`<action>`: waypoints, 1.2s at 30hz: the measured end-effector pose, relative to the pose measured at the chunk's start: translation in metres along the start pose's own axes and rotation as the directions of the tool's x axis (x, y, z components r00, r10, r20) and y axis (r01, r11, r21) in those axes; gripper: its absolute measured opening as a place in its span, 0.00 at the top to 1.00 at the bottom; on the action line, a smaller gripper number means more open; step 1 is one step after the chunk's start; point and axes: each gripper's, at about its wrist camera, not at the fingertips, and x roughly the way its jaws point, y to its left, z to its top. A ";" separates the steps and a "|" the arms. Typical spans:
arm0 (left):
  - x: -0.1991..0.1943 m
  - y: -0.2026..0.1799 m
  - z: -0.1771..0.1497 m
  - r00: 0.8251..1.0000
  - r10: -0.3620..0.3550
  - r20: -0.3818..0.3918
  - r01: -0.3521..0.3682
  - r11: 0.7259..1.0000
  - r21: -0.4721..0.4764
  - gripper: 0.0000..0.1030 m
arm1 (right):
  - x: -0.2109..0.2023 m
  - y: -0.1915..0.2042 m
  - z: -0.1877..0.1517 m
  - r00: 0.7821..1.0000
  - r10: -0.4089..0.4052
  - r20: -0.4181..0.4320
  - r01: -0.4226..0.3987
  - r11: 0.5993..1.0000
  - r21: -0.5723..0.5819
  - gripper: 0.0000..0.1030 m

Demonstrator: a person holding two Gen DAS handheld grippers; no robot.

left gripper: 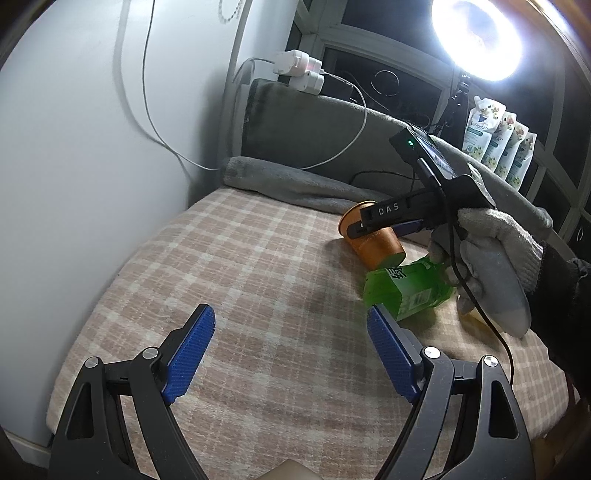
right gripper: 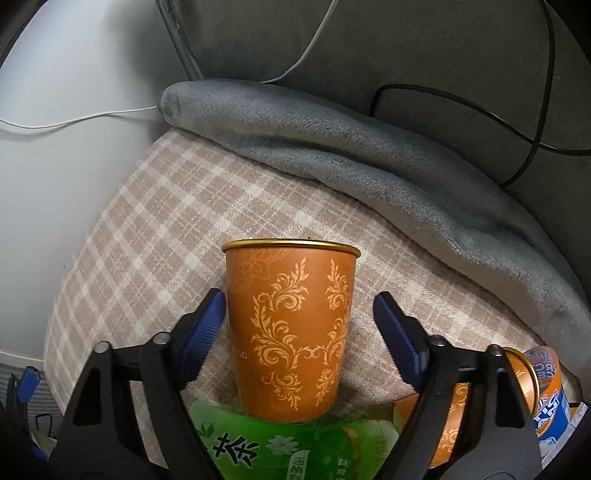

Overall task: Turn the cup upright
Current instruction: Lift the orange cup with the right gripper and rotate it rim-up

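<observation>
Now orange cup [right gripper: 291, 328] straddled by right gripper [right gripper: 299, 314], jaws wide, ungripped; left gripper [left gripper: 291, 328] wide, empty; cup likely toppled if nudged on soft cloth [right gripper: 147, 229]

Home bedroom: plaid bed sheet [left gripper: 240, 258], grey blanket [right gripper: 332, 140], wall chargers [left gripper: 299, 70], ring light [left gripper: 476, 33].

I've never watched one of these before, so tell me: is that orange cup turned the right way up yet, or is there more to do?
Mostly done, it seems. The orange cup stands rim-up on the checked cloth. The right gripper is open around it; one pad looks close to the wall or touching it, the other apart. What looks left is drawing that gripper away. The left gripper is open and holds nothing. A green bottle lies nearby.
</observation>
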 end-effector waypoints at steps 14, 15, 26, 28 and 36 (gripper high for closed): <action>-0.010 -0.004 0.001 1.000 0.018 0.017 -0.019 1.000 0.017 0.18 | -0.035 -0.007 -0.005 0.995 0.040 0.094 -0.044 0.998 0.035 0.36; -0.011 -0.005 0.001 1.000 0.017 0.019 -0.018 1.000 0.019 0.18 | -0.040 -0.007 -0.006 0.994 0.042 0.103 -0.046 0.998 0.034 0.36; -0.031 -0.029 0.002 0.998 -0.005 0.055 0.001 0.998 0.068 0.18 | -0.108 -0.003 -0.042 0.979 0.074 0.187 -0.082 0.996 0.032 0.36; -0.035 -0.034 0.002 0.998 -0.015 0.061 0.010 0.997 0.079 0.18 | -0.119 -0.002 -0.052 0.978 0.078 0.195 -0.086 0.996 0.035 0.36; -0.041 -0.057 -0.003 0.995 -0.096 0.039 0.092 0.991 0.102 0.18 | -0.159 -0.015 -0.117 0.971 0.093 0.221 -0.116 0.989 0.095 0.36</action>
